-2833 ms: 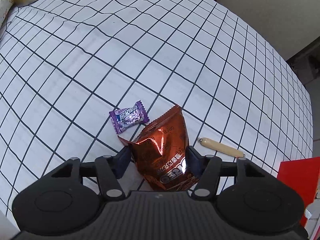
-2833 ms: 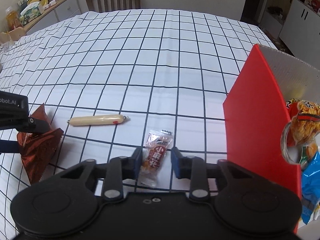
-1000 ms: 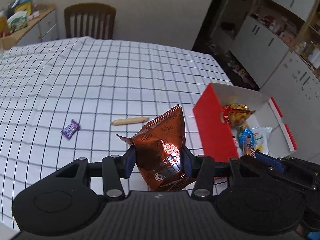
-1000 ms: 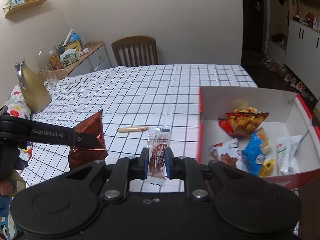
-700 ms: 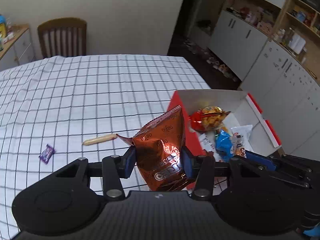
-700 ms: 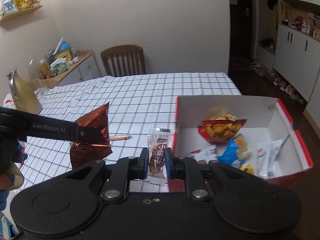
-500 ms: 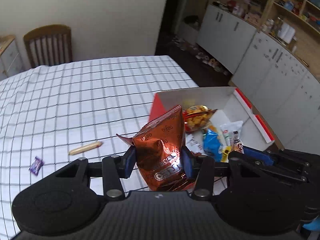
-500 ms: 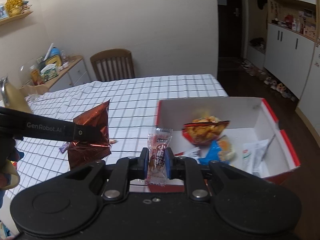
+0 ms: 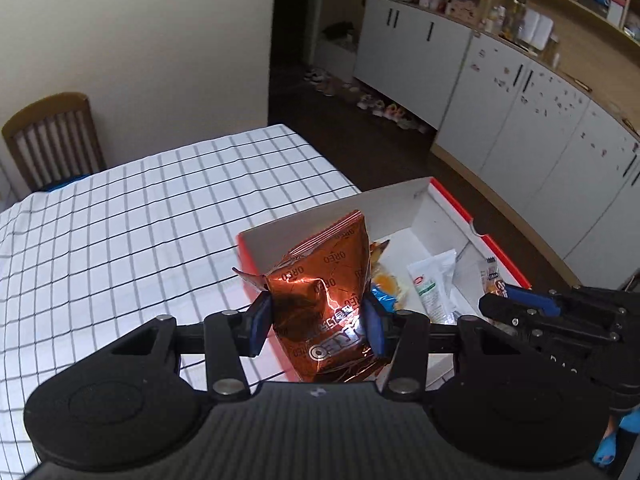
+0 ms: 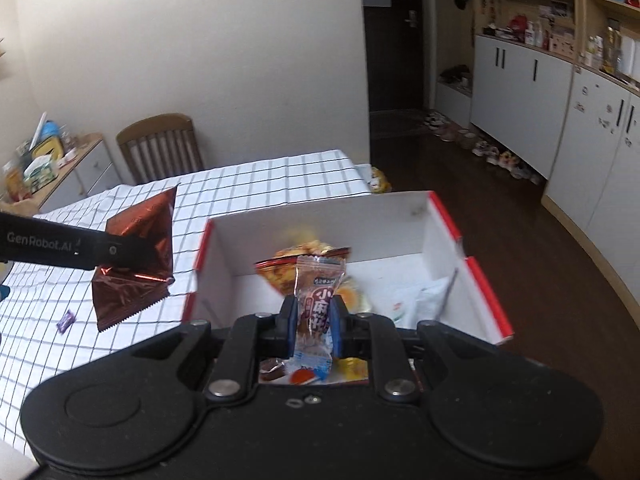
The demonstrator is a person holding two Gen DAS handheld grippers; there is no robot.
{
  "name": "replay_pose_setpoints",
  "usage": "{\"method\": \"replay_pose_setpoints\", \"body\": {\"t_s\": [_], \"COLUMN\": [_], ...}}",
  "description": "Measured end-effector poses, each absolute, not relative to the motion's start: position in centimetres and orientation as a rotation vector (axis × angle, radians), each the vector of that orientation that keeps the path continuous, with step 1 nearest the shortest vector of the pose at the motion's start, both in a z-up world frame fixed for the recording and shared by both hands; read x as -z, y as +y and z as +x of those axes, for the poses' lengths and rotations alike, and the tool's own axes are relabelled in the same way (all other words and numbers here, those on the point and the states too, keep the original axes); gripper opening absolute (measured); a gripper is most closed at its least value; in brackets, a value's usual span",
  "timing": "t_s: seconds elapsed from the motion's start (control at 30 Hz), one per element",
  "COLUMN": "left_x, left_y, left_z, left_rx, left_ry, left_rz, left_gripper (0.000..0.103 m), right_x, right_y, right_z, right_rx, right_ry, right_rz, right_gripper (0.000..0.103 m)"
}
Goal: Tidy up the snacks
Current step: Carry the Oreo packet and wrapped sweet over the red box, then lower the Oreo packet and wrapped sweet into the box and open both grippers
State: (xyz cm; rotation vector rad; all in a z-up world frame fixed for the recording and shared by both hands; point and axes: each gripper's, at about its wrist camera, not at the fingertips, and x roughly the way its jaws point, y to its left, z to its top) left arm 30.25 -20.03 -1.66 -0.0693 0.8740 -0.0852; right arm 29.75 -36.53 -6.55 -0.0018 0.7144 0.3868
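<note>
My left gripper (image 9: 316,322) is shut on a copper-brown Oreo bag (image 9: 324,300), held in the air over the near left corner of the red-and-white box (image 9: 400,204). In the right wrist view the same Oreo bag (image 10: 136,264) hangs left of the box (image 10: 320,216). My right gripper (image 10: 314,330) is shut on a small brown-and-clear snack packet (image 10: 318,300), held above the box's near side. Inside the box lie a red chip bag (image 10: 296,268), a white sachet (image 9: 430,280) and other wrapped snacks.
The box stands at the right end of a table with a black-grid white cloth (image 9: 140,220). A small purple candy (image 10: 65,321) lies on the cloth at left. A wooden chair (image 10: 160,148) stands behind the table; white cabinets (image 9: 520,120) line the right wall.
Both grippers have swung right with their snacks, from over the cloth to over the box. The sausage stick has dropped out of both views.
</note>
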Motion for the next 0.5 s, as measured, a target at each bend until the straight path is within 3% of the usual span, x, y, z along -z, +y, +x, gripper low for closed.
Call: {"method": "replay_pose_setpoints", "body": {"t_s": [0.5], "left_x": [5.5], "left_y": [-24.5], "left_z": [35.7], "left_rx": [0.106], "left_ry": [0.986], "left_rz": [0.032], "left_gripper": [0.047], "right_x": [9.2], "right_y": [-38.0], "right_z": [34.3], "right_rx": [-0.370], "right_ry": [0.770], "right_rz": [0.008], "right_gripper": [0.015]}}
